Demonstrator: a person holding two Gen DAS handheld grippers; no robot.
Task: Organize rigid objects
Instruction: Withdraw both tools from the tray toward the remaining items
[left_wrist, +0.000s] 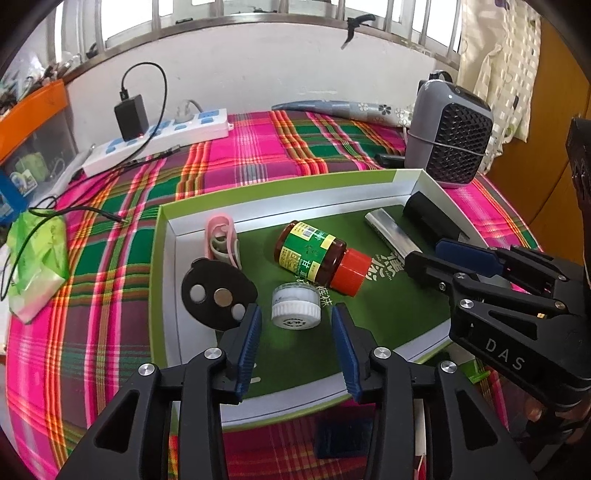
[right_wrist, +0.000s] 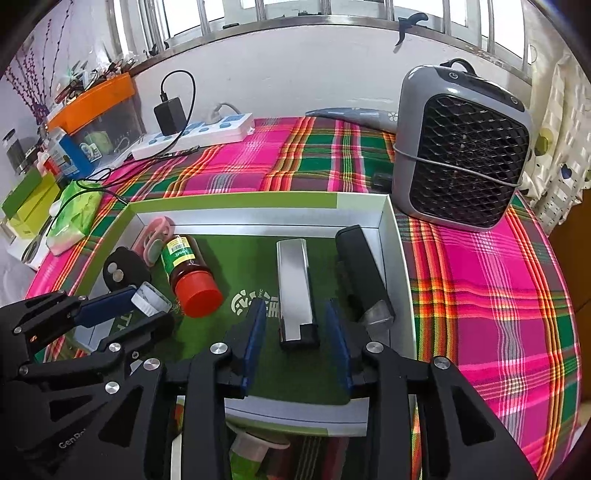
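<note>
Two grippers held over a shallow green-floored box (left_wrist: 166, 258) on a plaid cloth.

The left gripper (left_wrist: 295, 321) is spread, a small white jar (left_wrist: 295, 304) just ahead between its fingertips. The right gripper (right_wrist: 295, 317) is spread either side of a silver bar (right_wrist: 295, 291).

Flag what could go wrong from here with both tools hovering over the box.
1. The left tool is open around the small white jar, with the black disc right beside its left finger; closing could nudge the disc.
2. The red-capped bottle lies on its side near the jar and may roll if bumped.
3. The right tool straddles the silver bar; its glossy surface might slip.
</note>
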